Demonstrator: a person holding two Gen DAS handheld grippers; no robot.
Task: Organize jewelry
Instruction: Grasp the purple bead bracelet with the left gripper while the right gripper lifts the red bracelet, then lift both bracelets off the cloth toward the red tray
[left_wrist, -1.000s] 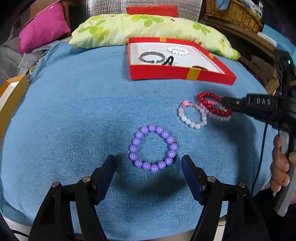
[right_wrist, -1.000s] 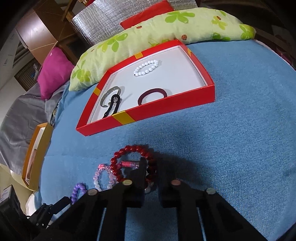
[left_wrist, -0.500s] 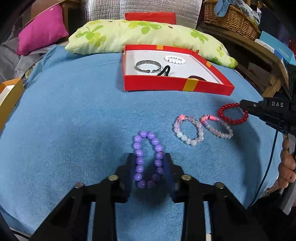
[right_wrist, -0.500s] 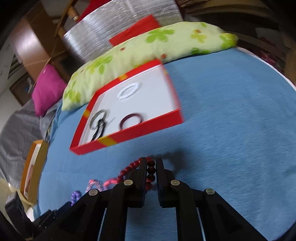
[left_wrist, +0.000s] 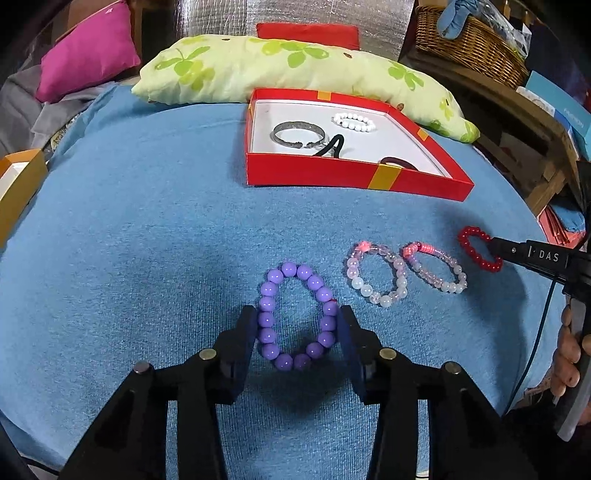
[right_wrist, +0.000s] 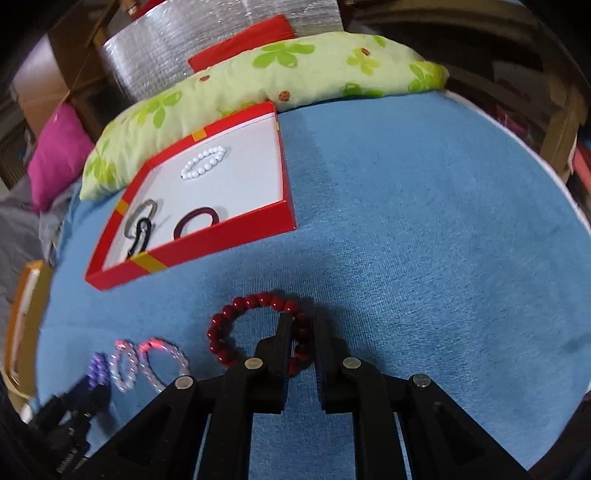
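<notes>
A purple bead bracelet (left_wrist: 295, 320) lies on the blue cloth (left_wrist: 147, 240), squeezed into an oval between the fingers of my left gripper (left_wrist: 297, 325), which touch its sides. My right gripper (right_wrist: 301, 325) is shut on one side of a red bead bracelet (right_wrist: 236, 314) that rests on the cloth; it also shows in the left wrist view (left_wrist: 476, 249). Two pink-white bead bracelets (left_wrist: 376, 275) (left_wrist: 436, 267) lie between them. A red box (left_wrist: 354, 173) holds a silver bangle (left_wrist: 297, 133), a white bead bracelet (left_wrist: 354, 121), a black band and a dark red band.
A green-leaf pillow (left_wrist: 295, 70) lies behind the red box. An orange box (left_wrist: 18, 184) sits at the left edge. A pink cushion (left_wrist: 85, 51) is at the back left, a wicker basket (left_wrist: 472, 40) at the back right.
My left gripper closed around the purple bracelet, then eased slightly wider. My right gripper pulled the red bracelet to the right, off the pink-white ones.
</notes>
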